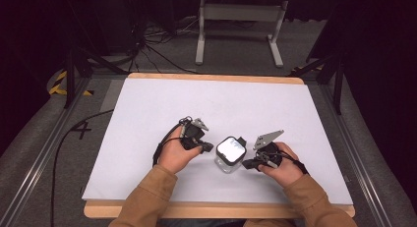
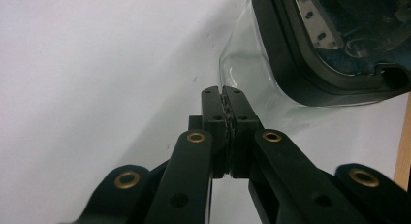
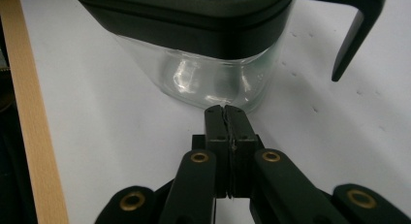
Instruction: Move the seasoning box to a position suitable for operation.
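Small square clear glass jar [image 1: 229, 157] with a dark-rimmed, glossy lid, upright on the white-topped desk [image 1: 162, 109], toward the near edge and a little right of the middle of that edge. Black latch arm [image 3: 357, 25] hanging off one side of the lid, its tip clear of the desk surface in the right gripper view

Left claw [image 1: 207, 147] held in the person's left hand [image 1: 176, 156], just beside the jar on its left, tips aimed at the jar. Jaws pressed fully together in the left gripper view, pads meeting with nothing between them [image 2: 223, 104]; tips very near the lower glass wall of the jar [image 2: 252, 83], contact not clear enough to tell

Right claw [image 1: 249, 163] held in the person's right hand [image 1: 281, 164], just beside the jar on its right, tips aimed leftward at the jar's base. Jaws likewise closed flat against each other and empty [image 3: 226, 116]; tips right up at the rounded bottom corner of the glass [image 3: 208, 78], whether touching or a hair apart cannot be told

Grey three-cornered plate [image 1: 268, 138] tilted up on top of the right claw. Black cable [image 1: 162, 143] looping from the left claw around the back of the left hand. Tan sleeves [image 1: 147, 197] coming in over the near edge of the desk. Light wooden border [image 3: 36, 136] of the desk visible along its edge, beside the white surface

Beyond the far edge, a grey metal stand [image 1: 241, 20] on the floor among black cables
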Motion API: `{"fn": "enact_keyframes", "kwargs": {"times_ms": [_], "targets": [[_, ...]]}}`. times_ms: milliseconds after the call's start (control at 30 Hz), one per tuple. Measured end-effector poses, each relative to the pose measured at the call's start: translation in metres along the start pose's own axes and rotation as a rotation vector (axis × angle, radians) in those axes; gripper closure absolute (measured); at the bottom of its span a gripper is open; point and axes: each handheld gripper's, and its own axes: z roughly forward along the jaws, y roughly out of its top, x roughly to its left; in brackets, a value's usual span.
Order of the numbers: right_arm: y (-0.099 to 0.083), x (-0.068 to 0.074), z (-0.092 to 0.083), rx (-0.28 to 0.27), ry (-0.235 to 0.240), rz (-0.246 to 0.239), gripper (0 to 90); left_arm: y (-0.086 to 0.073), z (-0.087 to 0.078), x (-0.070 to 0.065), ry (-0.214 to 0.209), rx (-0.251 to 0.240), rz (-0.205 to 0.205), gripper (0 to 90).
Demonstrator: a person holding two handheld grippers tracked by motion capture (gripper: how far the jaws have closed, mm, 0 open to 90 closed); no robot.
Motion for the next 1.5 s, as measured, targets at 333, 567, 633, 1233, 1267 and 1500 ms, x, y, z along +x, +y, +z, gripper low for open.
{"fn": "enact_keyframes", "kwargs": {"times_ms": [333, 567, 633, 1233, 1267, 1500], "targets": [[0.009, -0.009, 0.008, -0.019, -0.018, 0.009, 89.9, -0.018, -0.02, 0.006, 0.037, -0.03, -0.056, 88.4], [0.02, -0.012, 0.019, -0.038, -0.037, -0.003, 90.0, -0.032, -0.038, 0.012, 0.07, -0.052, -0.104, 88.0], [0.024, -0.014, 0.023, -0.048, -0.048, -0.006, 90.0, -0.035, -0.042, 0.014, 0.079, -0.058, -0.109, 88.0], [0.029, -0.016, 0.019, -0.105, -0.104, -0.027, 89.8, -0.032, -0.058, 0.018, 0.09, -0.074, -0.113, 87.2], [0.026, -0.017, 0.012, -0.111, -0.107, -0.019, 89.8, -0.029, -0.06, 0.018, 0.093, -0.072, -0.101, 86.7], [0.006, -0.022, -0.024, -0.174, -0.156, 0.027, 89.7, -0.005, -0.074, 0.016, 0.075, -0.103, -0.034, 85.8]]}}
